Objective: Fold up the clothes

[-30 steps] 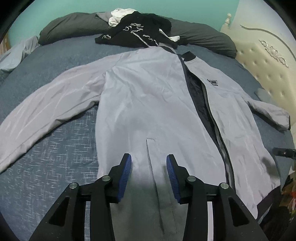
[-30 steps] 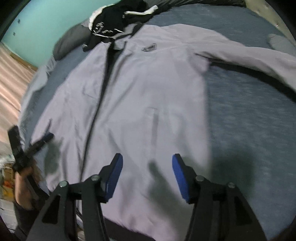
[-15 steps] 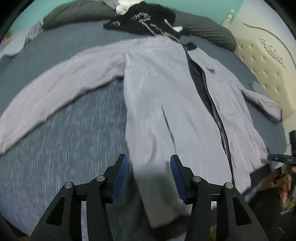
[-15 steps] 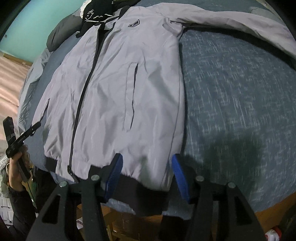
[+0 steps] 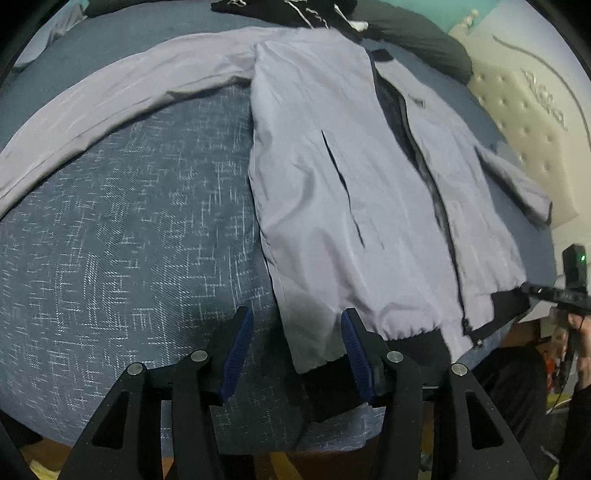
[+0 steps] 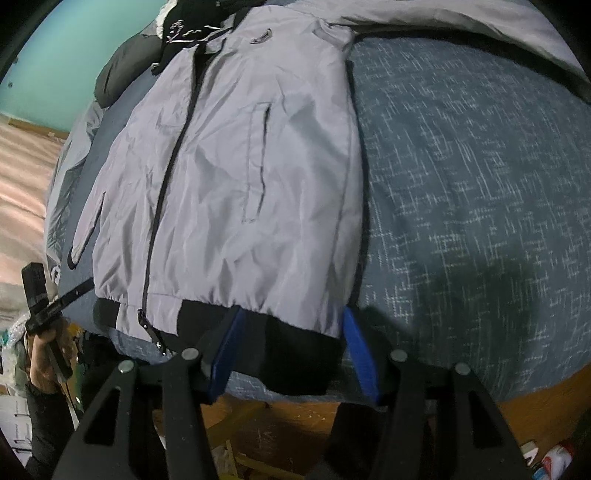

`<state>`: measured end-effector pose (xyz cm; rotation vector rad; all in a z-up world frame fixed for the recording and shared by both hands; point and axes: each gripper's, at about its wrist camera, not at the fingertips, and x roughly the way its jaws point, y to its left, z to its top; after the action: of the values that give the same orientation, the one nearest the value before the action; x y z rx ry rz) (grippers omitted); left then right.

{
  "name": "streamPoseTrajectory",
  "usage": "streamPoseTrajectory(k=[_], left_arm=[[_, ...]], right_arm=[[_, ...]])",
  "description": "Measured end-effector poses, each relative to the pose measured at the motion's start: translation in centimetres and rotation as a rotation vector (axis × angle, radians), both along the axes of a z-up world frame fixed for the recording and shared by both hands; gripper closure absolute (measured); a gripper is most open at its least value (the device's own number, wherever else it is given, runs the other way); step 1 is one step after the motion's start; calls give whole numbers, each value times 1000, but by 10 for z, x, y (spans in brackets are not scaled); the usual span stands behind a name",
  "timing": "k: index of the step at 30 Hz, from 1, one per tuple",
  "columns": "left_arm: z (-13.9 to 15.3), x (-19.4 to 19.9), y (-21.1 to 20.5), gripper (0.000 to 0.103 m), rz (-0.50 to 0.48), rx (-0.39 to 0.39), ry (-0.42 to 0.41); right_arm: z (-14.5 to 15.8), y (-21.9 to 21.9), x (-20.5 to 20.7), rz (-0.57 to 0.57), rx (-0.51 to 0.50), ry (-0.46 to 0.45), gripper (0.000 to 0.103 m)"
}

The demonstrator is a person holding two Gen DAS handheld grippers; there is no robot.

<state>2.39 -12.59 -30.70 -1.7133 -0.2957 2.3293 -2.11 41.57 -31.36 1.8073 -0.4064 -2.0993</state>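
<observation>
- Bedroom w/ a teal wall at the top of both views; a bed (image 5: 110, 258) in dark blue flecked cover is filling most of each frame, and a cream tufted headboard (image 5: 517, 122) is showing at upper right of the left view.
- Grey jacket (image 5: 332, 177) is lying flat, front up, zip closed, from top centre down to the lower edge of the bed; its black hem (image 6: 295, 354) is hanging a bit over the edge. One sleeve (image 5: 122, 92) is spreading out toward the left of the left view; the other sleeve (image 5: 517, 184) is lying along the body at right.
- Black garment (image 5: 295, 9) is sitting at the top, beyond the collar.
- Left gripper (image 5: 295, 347) is hovering over the hem corner, jaws apart, grasping nothing.
- Right gripper (image 6: 291, 347) is hovering at the other hem corner, jaws also released, the cloth between the pads but not pinched.
- Step in hand, as I judge: lining up on the hem corners. No fold is showing on the jacket.
- Next move is calling for both pads to close on the hem only, not the bed cover under it.
</observation>
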Motion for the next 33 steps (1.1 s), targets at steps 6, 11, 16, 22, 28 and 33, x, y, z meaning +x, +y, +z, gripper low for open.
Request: streamPoseTrajectory(k=[6, 11, 16, 22, 28, 33], left_arm=[[-9, -1, 6, 49, -18, 6, -21], [-8, -2, 10, 49, -34, -17, -18], [-3, -1, 14, 49, -43, -26, -11], [-3, 1, 15, 49, -52, -41, -18], [5, 2, 12, 49, -44, -36, 1], [11, -1, 14, 49, -49, -37, 20]], right_arm=[[-6, 5, 3, 6, -29, 18, 76], [3, 15, 4, 10, -26, 49, 92], [8, 22, 7, 32, 23, 46, 93], [-3, 17, 3, 51, 75, 4, 92], [10, 19, 0, 19, 130, 21, 73], [43, 21, -2, 0, 89, 132, 73]])
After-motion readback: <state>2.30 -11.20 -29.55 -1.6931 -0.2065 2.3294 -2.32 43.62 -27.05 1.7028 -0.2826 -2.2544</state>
